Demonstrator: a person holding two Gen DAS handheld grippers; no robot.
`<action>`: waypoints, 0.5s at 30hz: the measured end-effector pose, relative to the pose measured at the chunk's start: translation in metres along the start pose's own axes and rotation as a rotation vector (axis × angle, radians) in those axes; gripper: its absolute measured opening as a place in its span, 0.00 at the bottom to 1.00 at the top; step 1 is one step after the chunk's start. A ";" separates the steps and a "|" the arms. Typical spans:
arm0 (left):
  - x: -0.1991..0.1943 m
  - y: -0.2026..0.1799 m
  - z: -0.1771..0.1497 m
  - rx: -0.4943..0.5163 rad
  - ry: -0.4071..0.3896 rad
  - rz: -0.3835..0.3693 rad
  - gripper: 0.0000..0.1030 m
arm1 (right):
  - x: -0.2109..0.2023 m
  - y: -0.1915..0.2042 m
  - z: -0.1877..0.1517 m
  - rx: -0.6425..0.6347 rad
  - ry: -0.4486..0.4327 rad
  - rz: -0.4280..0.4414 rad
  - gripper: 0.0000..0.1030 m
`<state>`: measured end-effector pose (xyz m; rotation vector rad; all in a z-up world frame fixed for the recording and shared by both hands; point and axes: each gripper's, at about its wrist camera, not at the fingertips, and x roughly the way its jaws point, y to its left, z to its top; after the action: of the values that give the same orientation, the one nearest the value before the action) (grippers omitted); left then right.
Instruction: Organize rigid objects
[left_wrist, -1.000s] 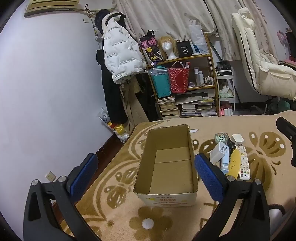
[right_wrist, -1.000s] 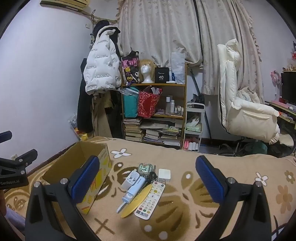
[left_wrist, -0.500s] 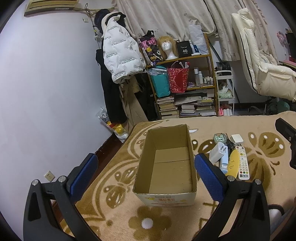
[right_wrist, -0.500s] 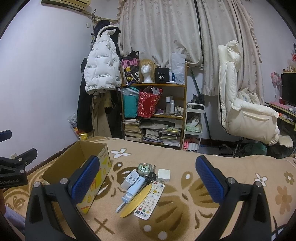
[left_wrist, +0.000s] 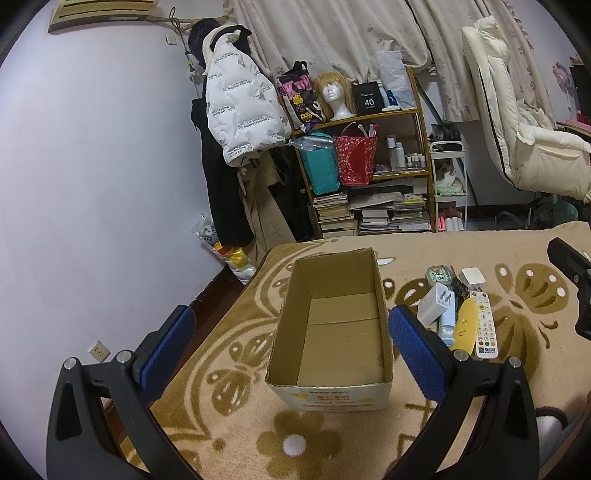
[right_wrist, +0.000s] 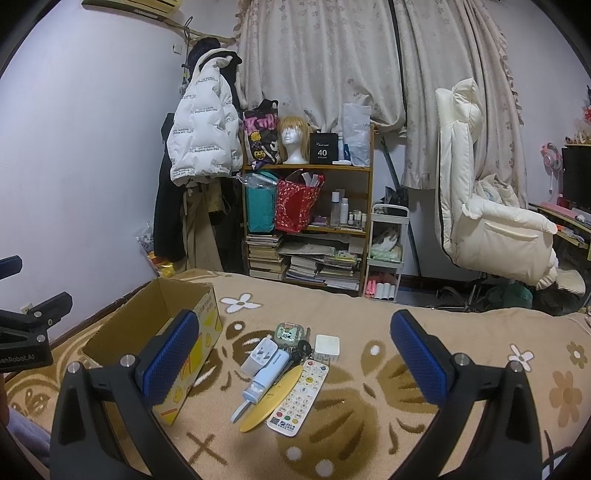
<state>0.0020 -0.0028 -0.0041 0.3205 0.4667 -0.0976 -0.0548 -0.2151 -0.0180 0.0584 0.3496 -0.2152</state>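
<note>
An open, empty cardboard box (left_wrist: 332, 332) (right_wrist: 155, 328) sits on the tan patterned blanket. To its right lies a small heap: a white remote (right_wrist: 299, 397) (left_wrist: 485, 325), a yellow flat piece (right_wrist: 271, 400), a light-blue electric toothbrush (right_wrist: 264, 380), a white charger plug (right_wrist: 258, 356) (left_wrist: 434, 302), a white square box (right_wrist: 327, 345) and a small green case (right_wrist: 288, 330). My left gripper (left_wrist: 295, 347) hovers open over the box's near end. My right gripper (right_wrist: 295, 365) hangs open above the heap, holding nothing.
The blanket-covered bed (right_wrist: 424, 369) drops to the floor at the left edge by the wall (left_wrist: 92, 184). Beyond the bed stand a cluttered bookshelf (right_wrist: 310, 221), hanging coats (right_wrist: 203, 140) and a cream recliner chair (right_wrist: 480, 206).
</note>
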 end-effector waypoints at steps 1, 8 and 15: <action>0.000 0.000 0.000 -0.001 0.000 0.000 1.00 | 0.000 0.000 0.000 0.000 -0.001 -0.001 1.00; 0.001 0.000 0.000 0.000 -0.001 0.004 1.00 | 0.001 0.000 -0.001 -0.002 0.000 -0.002 1.00; -0.003 -0.001 0.001 0.002 -0.011 0.018 1.00 | 0.001 0.000 -0.001 -0.001 0.002 0.000 1.00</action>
<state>0.0001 -0.0038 -0.0023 0.3255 0.4529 -0.0826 -0.0537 -0.2152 -0.0189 0.0577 0.3518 -0.2152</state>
